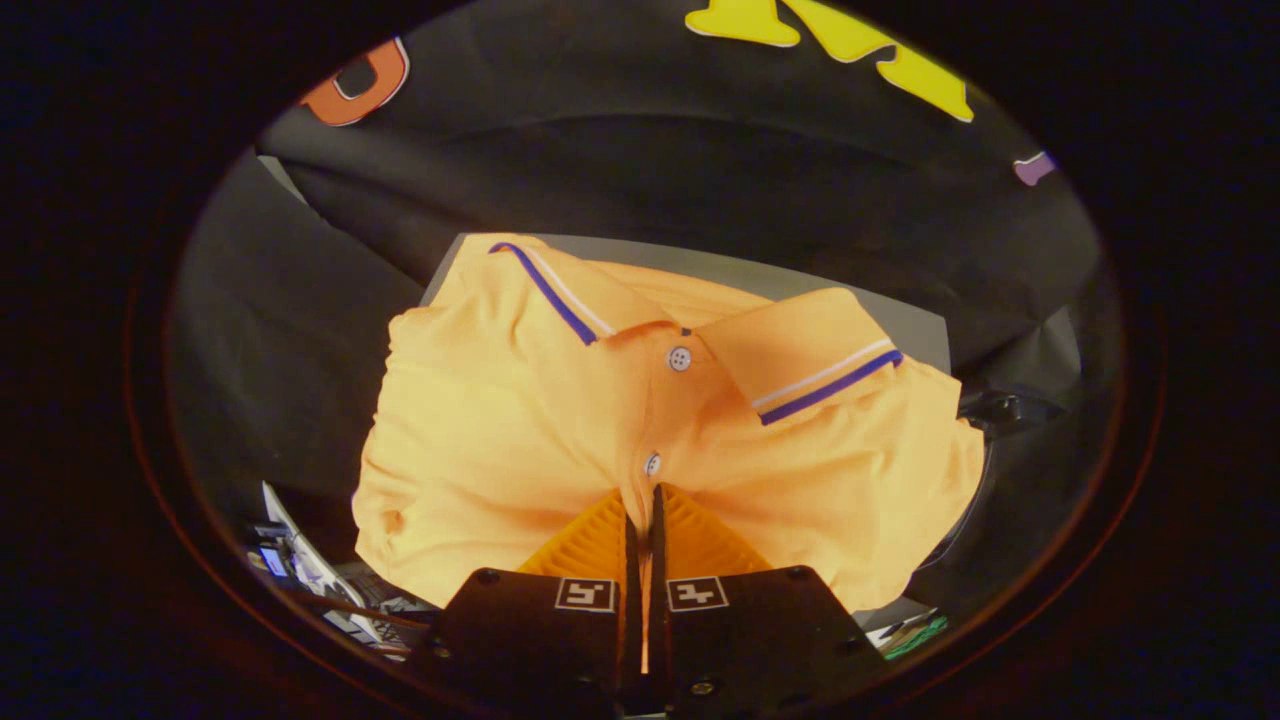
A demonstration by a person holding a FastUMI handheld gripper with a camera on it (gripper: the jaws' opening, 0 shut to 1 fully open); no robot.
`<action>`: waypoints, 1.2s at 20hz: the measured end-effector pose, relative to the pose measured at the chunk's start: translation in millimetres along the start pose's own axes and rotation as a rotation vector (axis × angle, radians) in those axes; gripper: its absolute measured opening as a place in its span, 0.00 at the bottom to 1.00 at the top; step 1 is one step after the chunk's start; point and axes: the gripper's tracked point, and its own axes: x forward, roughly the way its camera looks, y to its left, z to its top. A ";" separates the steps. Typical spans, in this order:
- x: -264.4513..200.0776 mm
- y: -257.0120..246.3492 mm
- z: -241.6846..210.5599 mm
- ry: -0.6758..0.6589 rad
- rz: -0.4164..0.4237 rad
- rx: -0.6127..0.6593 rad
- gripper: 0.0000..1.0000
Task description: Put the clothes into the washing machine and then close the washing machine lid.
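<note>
An orange polo shirt (500, 420) with blue and white collar stripes and white buttons hangs in front of me, lifted off the surface. My gripper (642, 500) is shut on its button placket, just below the lower button. Both ridged orange fingers (595, 540) press on the thin fold of fabric between them. Behind the shirt shows a grey flat panel (900, 320), likely the washing machine's top; its opening and lid are hidden by the shirt.
Black cloth walls surround the booth. Cables and small equipment (300, 570) lie low to the left of the fingers. A dark object (1000, 408) sticks out beside the shirt's right edge, and something green (915, 638) lies lower right.
</note>
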 end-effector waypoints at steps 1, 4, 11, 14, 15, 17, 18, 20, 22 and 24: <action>-6.5 -0.2 0.7 -0.008 0.011 -0.003 0.06; -27.1 4.3 3.6 -0.036 0.039 -0.015 0.06; -62.1 -3.1 8.9 -0.099 0.072 -0.014 0.06; -72.0 -9.5 7.1 -0.122 0.075 0.010 0.06; -74.9 -14.0 4.8 -0.129 0.077 0.020 0.06; -83.0 -25.2 -0.4 -0.143 0.082 0.034 0.06; -87.9 -29.4 -1.9 -0.152 0.086 0.041 0.06; -99.2 -38.1 -6.3 -0.174 0.097 0.053 0.06; -111.2 -51.0 -12.7 -0.195 0.096 0.068 0.06; -124.1 -63.4 -19.8 -0.220 0.094 0.087 0.06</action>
